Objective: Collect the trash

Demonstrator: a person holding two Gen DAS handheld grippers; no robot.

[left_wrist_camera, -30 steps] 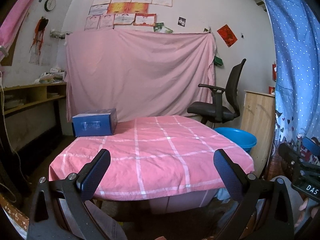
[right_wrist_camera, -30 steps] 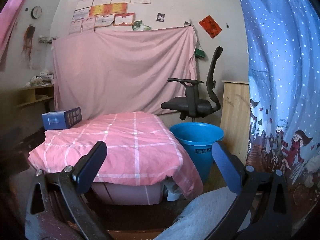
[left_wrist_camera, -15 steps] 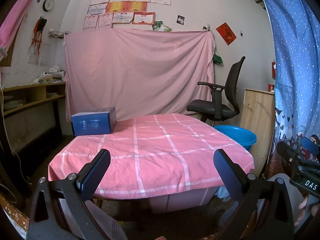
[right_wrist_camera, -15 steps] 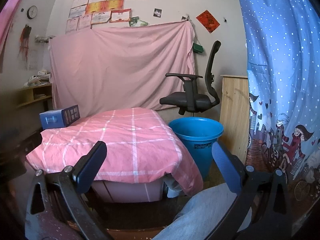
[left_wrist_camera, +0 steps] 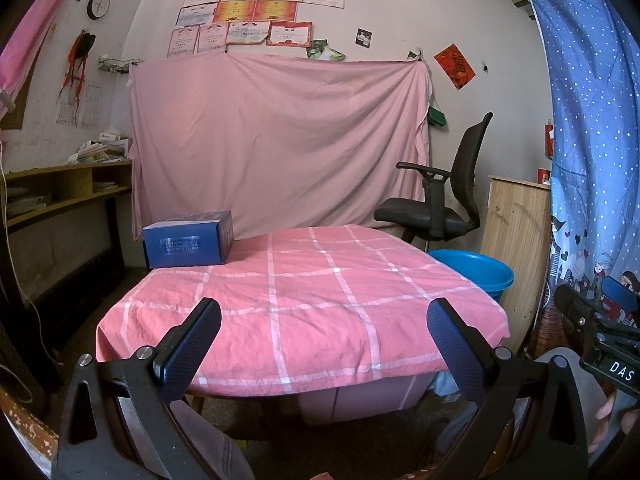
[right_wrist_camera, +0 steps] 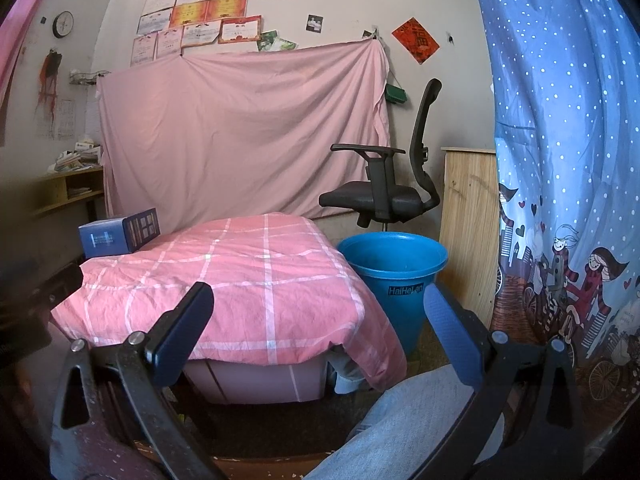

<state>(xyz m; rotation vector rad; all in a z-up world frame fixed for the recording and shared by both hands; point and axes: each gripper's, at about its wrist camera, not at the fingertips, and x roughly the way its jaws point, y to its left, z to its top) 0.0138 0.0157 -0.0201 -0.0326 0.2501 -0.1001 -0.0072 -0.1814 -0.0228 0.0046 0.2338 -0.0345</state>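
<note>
Bin [left_wrist_camera: 476, 270] half hidden behind table [left_wrist_camera: 304, 304].

wall: pink sheet [left_wrist_camera: 280, 140] | office chair [right_wrist_camera: 392, 192] | blue curtain [right_wrist_camera: 560, 120]

The left gripper [left_wrist_camera: 323, 330] has black angular arms with silver screws and dark-blue textured pads [left_wrist_camera: 188, 346]. The right gripper [right_wrist_camera: 318, 318] is built alike, its black frame scuffed and speckled white; seen from the left, its body bears white letters "DAS". Grey-blue trousers [right_wrist_camera: 404, 420] cover a leg.
</note>
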